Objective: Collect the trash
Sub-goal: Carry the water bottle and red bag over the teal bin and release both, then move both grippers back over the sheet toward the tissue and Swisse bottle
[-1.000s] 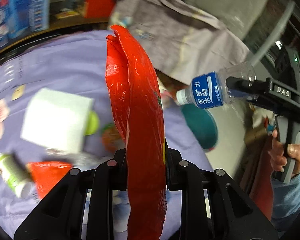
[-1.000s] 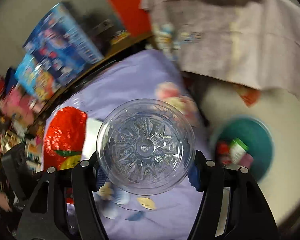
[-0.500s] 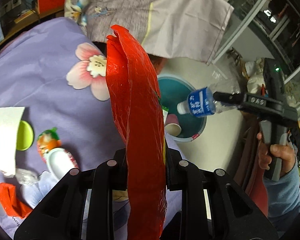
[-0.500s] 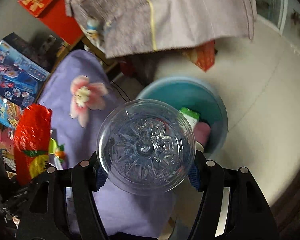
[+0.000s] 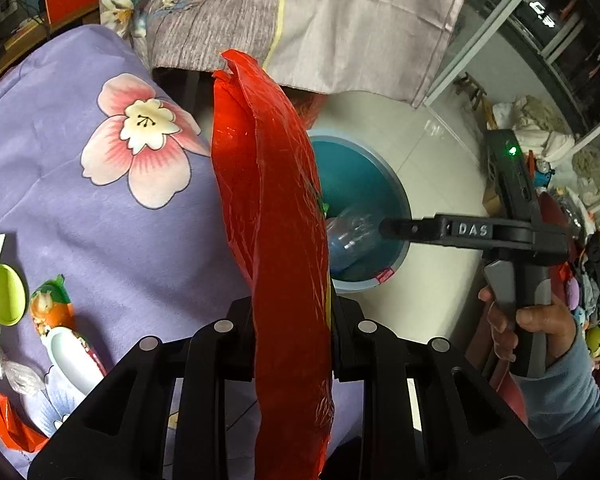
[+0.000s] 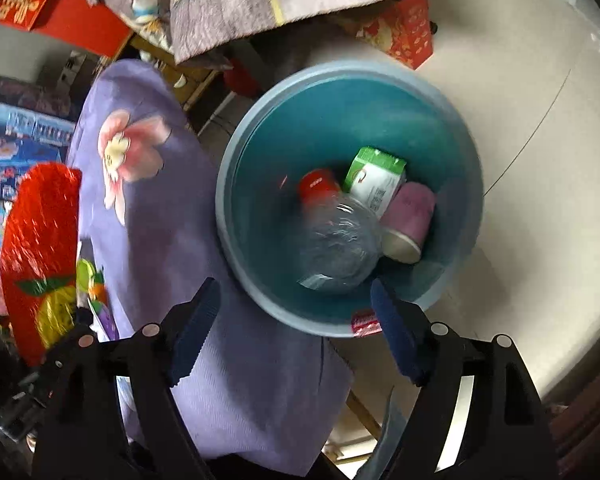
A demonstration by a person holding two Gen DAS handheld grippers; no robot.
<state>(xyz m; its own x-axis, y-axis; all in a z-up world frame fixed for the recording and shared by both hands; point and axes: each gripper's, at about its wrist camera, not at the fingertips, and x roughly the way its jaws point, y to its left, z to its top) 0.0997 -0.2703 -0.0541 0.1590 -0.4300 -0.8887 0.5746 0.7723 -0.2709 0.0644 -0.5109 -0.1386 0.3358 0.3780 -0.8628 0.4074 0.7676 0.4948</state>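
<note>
Since a moment ago the clear water bottle (image 6: 337,248) has left my right gripper (image 6: 296,332), whose jaws have just been opening and now stand wide and empty above the teal bin (image 6: 260,280); the bottle is blurred, apparently dropping in beside a green carton (image 6: 375,180) and pink cup (image 6: 407,220). To the left, my left gripper (image 5: 292,316) is clamped on a red plastic wrapper (image 5: 272,184) over the purple floral cloth (image 5: 100,220). Released short of the rim, that light wrapper could drift onto the cloth or floor.
</note>
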